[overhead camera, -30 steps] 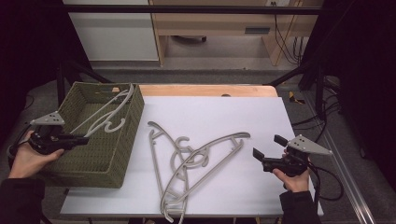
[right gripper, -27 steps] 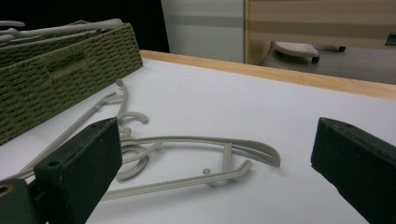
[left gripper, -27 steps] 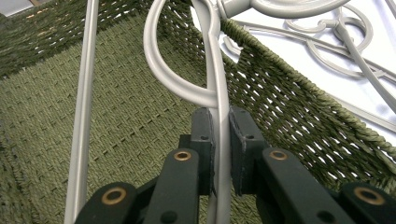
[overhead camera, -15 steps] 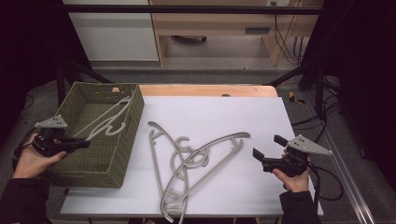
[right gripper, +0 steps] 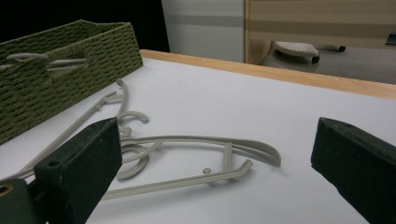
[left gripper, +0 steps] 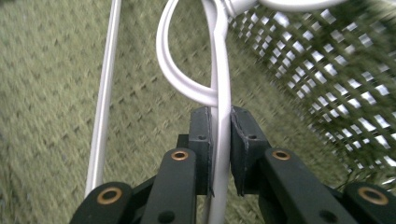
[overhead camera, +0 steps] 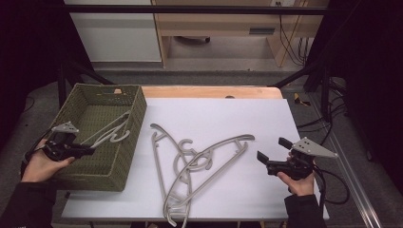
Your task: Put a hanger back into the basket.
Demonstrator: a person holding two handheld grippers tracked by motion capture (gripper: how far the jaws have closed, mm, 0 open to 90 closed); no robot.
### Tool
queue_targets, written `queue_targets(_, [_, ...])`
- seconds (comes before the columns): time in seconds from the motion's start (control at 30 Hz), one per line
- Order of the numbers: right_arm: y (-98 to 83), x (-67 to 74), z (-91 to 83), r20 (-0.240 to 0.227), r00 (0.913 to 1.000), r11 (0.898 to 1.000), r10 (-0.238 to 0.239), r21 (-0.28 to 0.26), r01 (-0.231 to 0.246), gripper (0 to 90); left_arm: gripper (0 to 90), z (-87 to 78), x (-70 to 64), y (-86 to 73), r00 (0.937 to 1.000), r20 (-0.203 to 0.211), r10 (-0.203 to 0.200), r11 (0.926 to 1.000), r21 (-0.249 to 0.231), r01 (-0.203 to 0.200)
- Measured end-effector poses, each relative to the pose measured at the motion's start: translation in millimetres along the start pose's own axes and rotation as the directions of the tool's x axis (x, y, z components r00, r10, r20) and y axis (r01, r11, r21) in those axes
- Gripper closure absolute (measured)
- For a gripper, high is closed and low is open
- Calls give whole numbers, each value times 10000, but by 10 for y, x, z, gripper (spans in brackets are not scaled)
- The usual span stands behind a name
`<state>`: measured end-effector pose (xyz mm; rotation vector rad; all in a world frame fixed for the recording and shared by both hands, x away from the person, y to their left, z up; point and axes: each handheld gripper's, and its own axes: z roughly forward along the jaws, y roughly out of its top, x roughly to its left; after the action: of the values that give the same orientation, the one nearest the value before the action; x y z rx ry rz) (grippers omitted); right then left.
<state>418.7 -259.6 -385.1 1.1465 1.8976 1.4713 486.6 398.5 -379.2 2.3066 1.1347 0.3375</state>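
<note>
Since the earlier frame, the left tongs [overhead camera: 88, 151] are sinking lower into the basket [overhead camera: 135, 123], carrying the hanger [overhead camera: 111, 133] down with them. The left tongs are clamping the hanger's rod [left gripper: 223, 140], nearly closed. The right tongs [overhead camera: 271, 154] are gaping wide, holding nothing, beside two hangers [overhead camera: 190, 166] lying on the table [overhead camera: 247, 114].

No legible text, label, brand, number or sign anywhere: none on the olive-green woven rectangular basket [overhead camera: 124, 142], the pale grey plastic clothes hangers [overhead camera: 190, 166], the white-topped tabletop [overhead camera: 247, 118], or the light wooden furniture behind [overhead camera: 218, 21].
</note>
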Motion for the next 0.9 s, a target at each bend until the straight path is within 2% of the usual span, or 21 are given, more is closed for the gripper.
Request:
queue_targets(0.1, [0,0,0,8,10000,10000,11,7,-11,22,783,-7,-5,16,10000,7,-20,9997,237,20])
queue_targets(0.2, [0,3,2,-14,10000,10000,0,20,0,23,780,-3,-34,53,9997,-230,-34,9989,472,45])
queue_targets(0.3, [1,0,-1,8,10000,10000,-7,-1,7,22,774,-1,-48,64,9990,-429,-95,9988,474,116])
queue_targets(0.4, [2,-1,-7,2,10000,10000,19,-2,-19,22,776,-6,-52,60,9994,-337,-113,9986,507,130])
queue_targets(0.47, [2,-1,-3,12,10000,10000,-9,-21,9,22,788,-8,-57,52,9997,-241,-13,9992,396,22])
queue_targets(0.57, [0,-1,-1,3,10000,10000,-8,0,8,22,801,-45,-42,35,9997,-257,5,9999,-164,-9])
queue_targets(0.6, [0,-1,0,3,10000,10000,-11,0,11,22,803,-58,-23,17,9993,-340,-176,9984,-541,157])
queue_targets(0.7, [0,-1,-1,5,10000,10000,-10,0,10,22,804,-88,37,-18,9983,-311,-484,9958,-798,458])
queue_targets(0.8, [1,-1,-2,23,10000,10000,-5,3,5,22,797,-74,53,-30,9962,-472,-725,9959,-574,698])
queue_targets(0.9, [3,1,-11,-2,10000,10000,0,-8,0,22,777,-14,79,-57,9931,-635,-989,9950,58,995])
